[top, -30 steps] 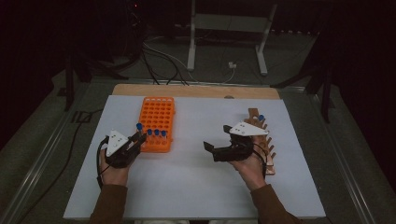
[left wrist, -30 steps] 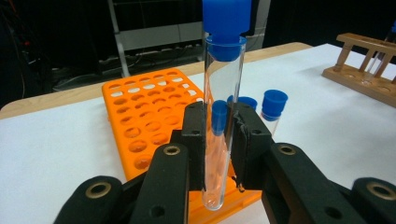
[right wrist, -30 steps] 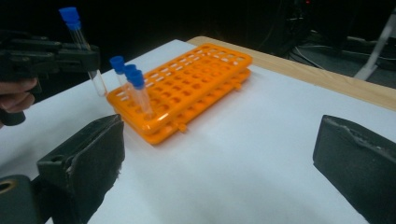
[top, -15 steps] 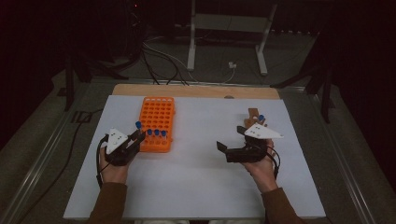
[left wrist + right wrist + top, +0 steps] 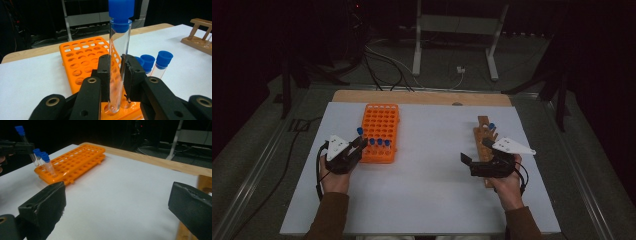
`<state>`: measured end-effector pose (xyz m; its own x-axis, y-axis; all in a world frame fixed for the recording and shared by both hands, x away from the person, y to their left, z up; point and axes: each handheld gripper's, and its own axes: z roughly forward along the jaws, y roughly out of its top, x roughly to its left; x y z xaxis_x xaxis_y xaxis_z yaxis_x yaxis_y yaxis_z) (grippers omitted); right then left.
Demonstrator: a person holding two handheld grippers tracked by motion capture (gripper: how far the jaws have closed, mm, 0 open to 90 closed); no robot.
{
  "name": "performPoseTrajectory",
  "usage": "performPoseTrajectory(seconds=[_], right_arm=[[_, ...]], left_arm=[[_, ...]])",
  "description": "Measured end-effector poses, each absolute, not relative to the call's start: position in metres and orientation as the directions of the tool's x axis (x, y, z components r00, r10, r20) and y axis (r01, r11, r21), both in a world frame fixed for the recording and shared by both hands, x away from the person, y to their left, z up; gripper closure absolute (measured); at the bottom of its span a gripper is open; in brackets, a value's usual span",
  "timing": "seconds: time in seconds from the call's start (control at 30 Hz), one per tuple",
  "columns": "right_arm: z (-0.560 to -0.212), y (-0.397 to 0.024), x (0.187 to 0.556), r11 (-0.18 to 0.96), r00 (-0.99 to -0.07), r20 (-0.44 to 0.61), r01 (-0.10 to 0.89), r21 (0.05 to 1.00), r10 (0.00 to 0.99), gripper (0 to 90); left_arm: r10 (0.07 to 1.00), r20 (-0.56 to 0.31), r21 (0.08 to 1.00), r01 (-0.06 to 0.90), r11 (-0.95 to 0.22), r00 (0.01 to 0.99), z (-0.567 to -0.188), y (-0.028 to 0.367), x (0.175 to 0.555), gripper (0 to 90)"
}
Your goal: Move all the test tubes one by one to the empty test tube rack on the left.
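My left gripper [image 5: 360,142] is shut on a clear test tube with a blue cap [image 5: 360,131], held upright at the near left corner of the orange rack [image 5: 381,125]. In the left gripper view both pads press the tube [image 5: 119,50] at mid height, and its lower end sits at a hole on the near edge of the orange rack [image 5: 80,57]. Three more capped tubes [image 5: 379,142] stand in the rack's near row. My right gripper [image 5: 475,151] is open and holds nothing, beside the wooden rack [image 5: 484,130]. Its jaws stand wide apart over bare white table.
One blue-capped tube [image 5: 492,126] stands in the wooden rack. The white table top [image 5: 432,150] spreads between the two racks. A wooden strip [image 5: 422,97] runs along the far edge. Metal stand legs and cables lie on the floor behind.
The right hand has moved right, from mid-table to the near part of the wooden rack, jaws still open. The left gripper and its tube have stayed in place.
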<state>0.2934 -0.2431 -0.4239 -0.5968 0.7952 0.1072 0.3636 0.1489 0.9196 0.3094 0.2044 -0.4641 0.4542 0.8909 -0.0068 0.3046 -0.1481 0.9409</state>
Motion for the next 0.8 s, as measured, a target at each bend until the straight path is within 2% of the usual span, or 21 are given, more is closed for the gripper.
performPoseTrajectory(seconds=[0.4,0.8], right_arm=[[-0.426,-0.264,0.284,0.133,-0.57,0.106,0.362,0.923,0.815,1.5],[-0.427,-0.269,0.282,0.13,-0.567,0.106,0.36,0.924,0.817,1.6]], left_arm=[[0.89,0.006,0.929,0.327,-0.174,0.456,-0.473,0.202,0.317,77.8],[0.889,0.004,0.919,0.349,-0.183,0.457,-0.482,0.2,0.32,77.8]])
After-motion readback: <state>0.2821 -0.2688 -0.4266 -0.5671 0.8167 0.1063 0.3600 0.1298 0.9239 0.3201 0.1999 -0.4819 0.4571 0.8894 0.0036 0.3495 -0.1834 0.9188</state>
